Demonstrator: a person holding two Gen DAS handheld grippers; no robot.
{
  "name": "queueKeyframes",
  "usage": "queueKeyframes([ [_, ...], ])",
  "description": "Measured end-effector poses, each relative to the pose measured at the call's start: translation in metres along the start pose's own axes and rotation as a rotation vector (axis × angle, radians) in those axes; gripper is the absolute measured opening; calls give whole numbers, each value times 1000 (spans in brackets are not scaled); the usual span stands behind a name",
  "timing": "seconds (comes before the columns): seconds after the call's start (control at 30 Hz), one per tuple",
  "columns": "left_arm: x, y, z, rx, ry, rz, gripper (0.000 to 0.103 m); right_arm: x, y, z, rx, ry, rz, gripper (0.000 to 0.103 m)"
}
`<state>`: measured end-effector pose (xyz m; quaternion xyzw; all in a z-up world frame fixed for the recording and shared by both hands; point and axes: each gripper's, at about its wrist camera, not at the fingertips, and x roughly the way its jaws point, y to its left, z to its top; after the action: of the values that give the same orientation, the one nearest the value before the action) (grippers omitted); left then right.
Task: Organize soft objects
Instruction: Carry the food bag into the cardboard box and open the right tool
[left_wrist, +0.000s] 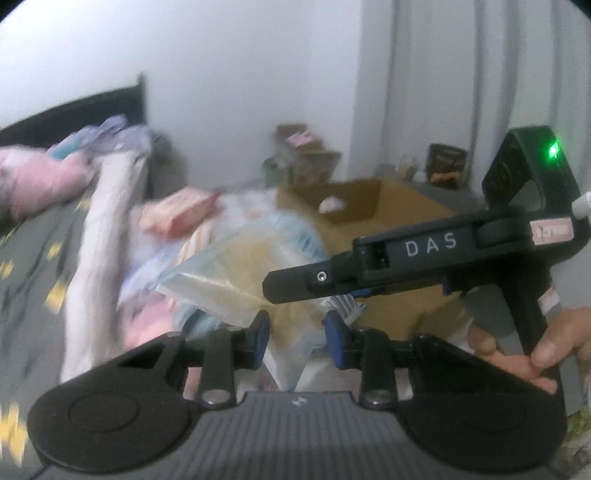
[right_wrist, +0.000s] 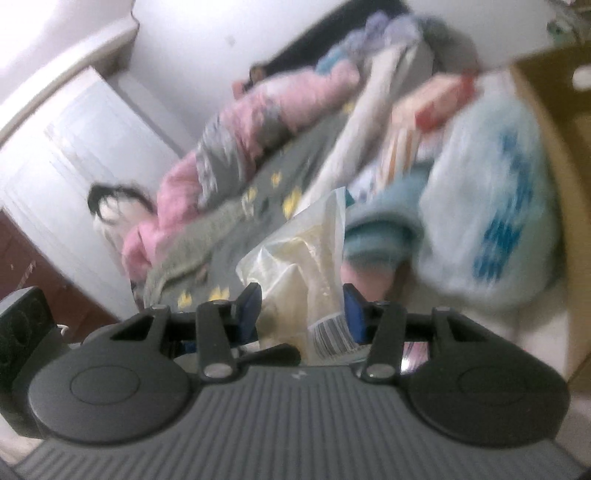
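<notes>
Bag (right_wrist: 306, 251) between both grippers' pads – contents blurred, unreadable.

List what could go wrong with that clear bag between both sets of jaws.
1. Both the left gripper and the right gripper stand open around the clear plastic bag, so it may slide out.
2. The right gripper crosses just over the left gripper's fingers in the left wrist view; they might collide.
3. The cardboard box sits behind heaped soft goods, so the bag could snag.
</notes>
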<state>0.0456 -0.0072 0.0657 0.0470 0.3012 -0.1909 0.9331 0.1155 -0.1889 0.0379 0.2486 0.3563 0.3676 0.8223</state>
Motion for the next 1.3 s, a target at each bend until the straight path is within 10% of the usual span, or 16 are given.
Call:
queueKeyframes([
  [0.4,177,-54,147,158,68,-211,38,-66,-138,138,232,-153,-142,48],
  [0.8,353,-45,164,194,287,-131,45,10,-307,203,480,5,-293,48],
  [1.3,255,22,186,61,121,-119,78,35,-345,191,527,63,-445,47],
])
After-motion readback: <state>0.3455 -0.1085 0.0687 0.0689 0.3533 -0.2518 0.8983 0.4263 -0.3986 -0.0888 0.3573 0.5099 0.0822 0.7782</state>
